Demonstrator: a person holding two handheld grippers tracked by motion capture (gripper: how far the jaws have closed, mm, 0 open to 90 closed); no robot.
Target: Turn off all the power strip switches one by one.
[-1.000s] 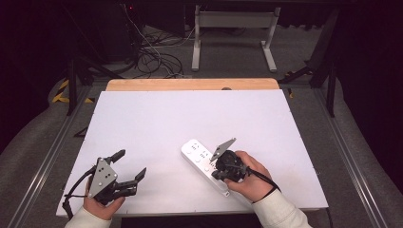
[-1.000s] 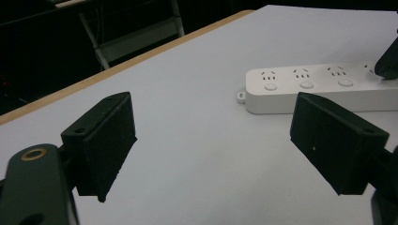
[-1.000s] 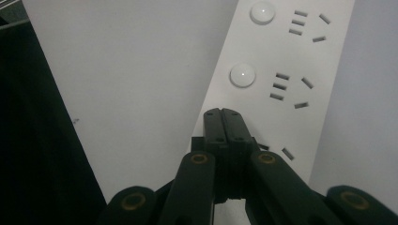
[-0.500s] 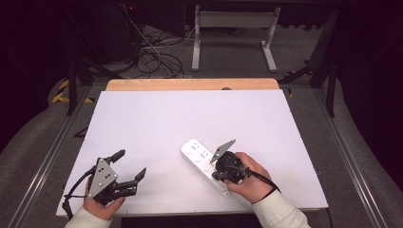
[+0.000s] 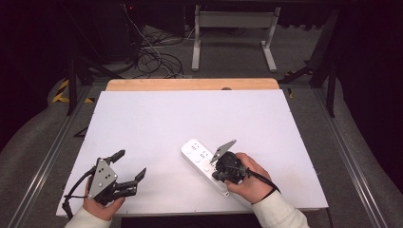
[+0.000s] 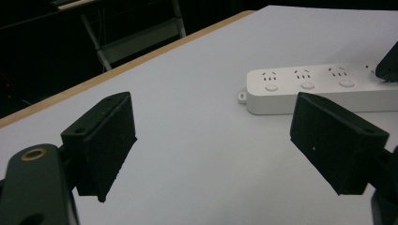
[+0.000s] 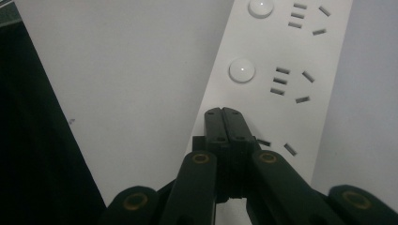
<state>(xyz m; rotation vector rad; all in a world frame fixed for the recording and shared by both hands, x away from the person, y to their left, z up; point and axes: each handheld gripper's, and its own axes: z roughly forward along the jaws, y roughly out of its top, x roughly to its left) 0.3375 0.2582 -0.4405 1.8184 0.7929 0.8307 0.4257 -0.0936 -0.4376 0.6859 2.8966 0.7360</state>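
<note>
Right hand-held gripper (image 7: pixel 222 112), jaws together, tip on the power strip (image 7: pixel 286 56) over a switch button: pressing likely underway. Left hand-held gripper (image 5: pixel 128 166) idle, jaws apart; other buttons untouched.

no readable text, labels or brands, power strip (image 5: pixel 204 164) face unmarked

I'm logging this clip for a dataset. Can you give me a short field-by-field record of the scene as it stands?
surface: white table
object: white power strip, lying flat, buttons beside its sockets
right gripper: fingers shut together, tips over the strip beside a button, nothing between them
left gripper: open, empty, apart from the strip
beyond table: cables on the floor
</note>
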